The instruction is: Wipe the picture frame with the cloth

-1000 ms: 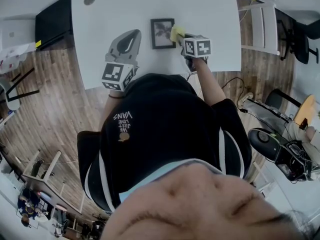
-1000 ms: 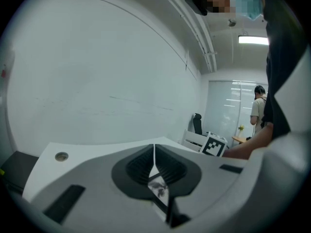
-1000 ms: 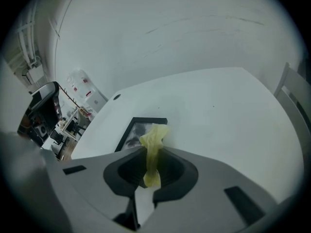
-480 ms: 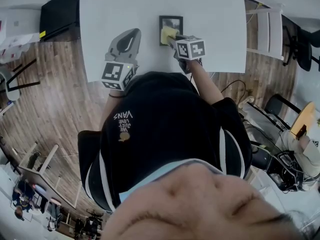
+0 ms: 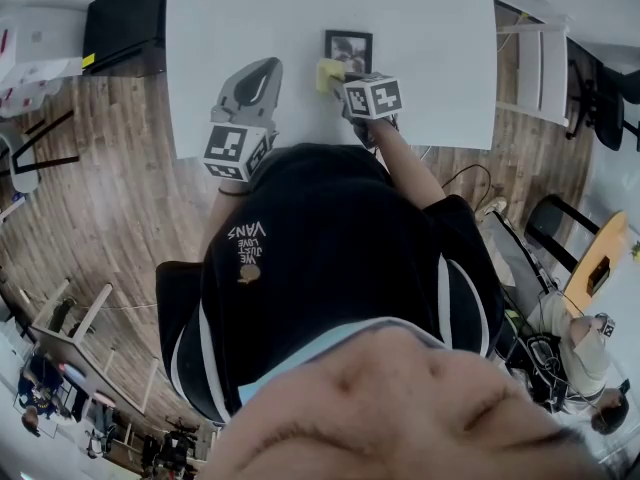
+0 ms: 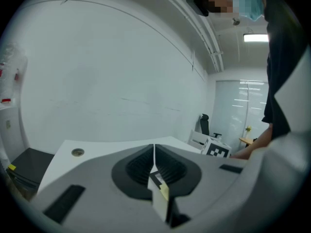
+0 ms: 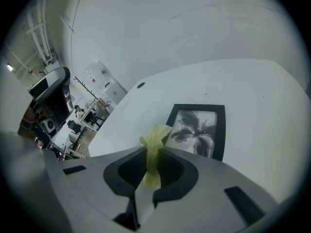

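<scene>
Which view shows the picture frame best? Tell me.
The right gripper view: the picture frame lies close and large, its plant print clear, just past the yellow cloth. The head view shows it small; the left gripper view misses it.

The cloth [image 7: 154, 143] looks soft, the picture frame [image 7: 197, 130] smooth, the table [image 5: 420, 28] matt.

Black short-sleeved shirt [image 5: 330, 258] with white side stripes [image 5: 443, 303]

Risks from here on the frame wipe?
1. The picture frame lies unheld on the table; the left claw is shut, empty, off it, so a wipe may slide it.
2. The right claw pinches only a thin strip of cloth; its tips could scrape the frame.
</scene>
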A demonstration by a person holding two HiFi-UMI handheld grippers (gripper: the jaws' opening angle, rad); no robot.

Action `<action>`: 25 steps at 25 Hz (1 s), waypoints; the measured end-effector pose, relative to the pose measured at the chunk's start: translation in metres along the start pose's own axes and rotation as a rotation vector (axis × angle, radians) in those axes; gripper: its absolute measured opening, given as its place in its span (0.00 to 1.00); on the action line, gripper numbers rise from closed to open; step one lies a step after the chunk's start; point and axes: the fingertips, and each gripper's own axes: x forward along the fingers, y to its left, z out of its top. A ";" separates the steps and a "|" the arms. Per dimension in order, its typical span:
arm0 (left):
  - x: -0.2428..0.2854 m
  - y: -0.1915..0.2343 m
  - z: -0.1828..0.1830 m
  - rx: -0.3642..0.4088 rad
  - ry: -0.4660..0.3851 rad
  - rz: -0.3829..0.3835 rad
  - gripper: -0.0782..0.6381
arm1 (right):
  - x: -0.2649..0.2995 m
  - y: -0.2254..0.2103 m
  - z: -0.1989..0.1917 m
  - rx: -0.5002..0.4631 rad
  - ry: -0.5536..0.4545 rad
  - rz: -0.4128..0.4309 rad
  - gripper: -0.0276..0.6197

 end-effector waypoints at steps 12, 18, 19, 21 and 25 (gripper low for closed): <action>0.011 -0.011 -0.001 0.005 0.009 -0.033 0.13 | -0.011 -0.031 -0.009 0.027 0.007 -0.061 0.11; 0.022 -0.023 -0.002 0.012 0.014 -0.070 0.13 | -0.028 -0.054 -0.016 0.059 -0.010 -0.104 0.11; 0.024 -0.026 -0.002 0.014 0.014 -0.077 0.13 | -0.031 -0.058 -0.017 0.066 -0.015 -0.112 0.11; 0.028 -0.029 -0.001 0.018 0.016 -0.092 0.13 | -0.037 -0.065 -0.019 0.081 -0.024 -0.129 0.11; 0.035 -0.037 -0.001 0.024 0.016 -0.124 0.13 | -0.048 -0.078 -0.023 0.106 -0.036 -0.160 0.11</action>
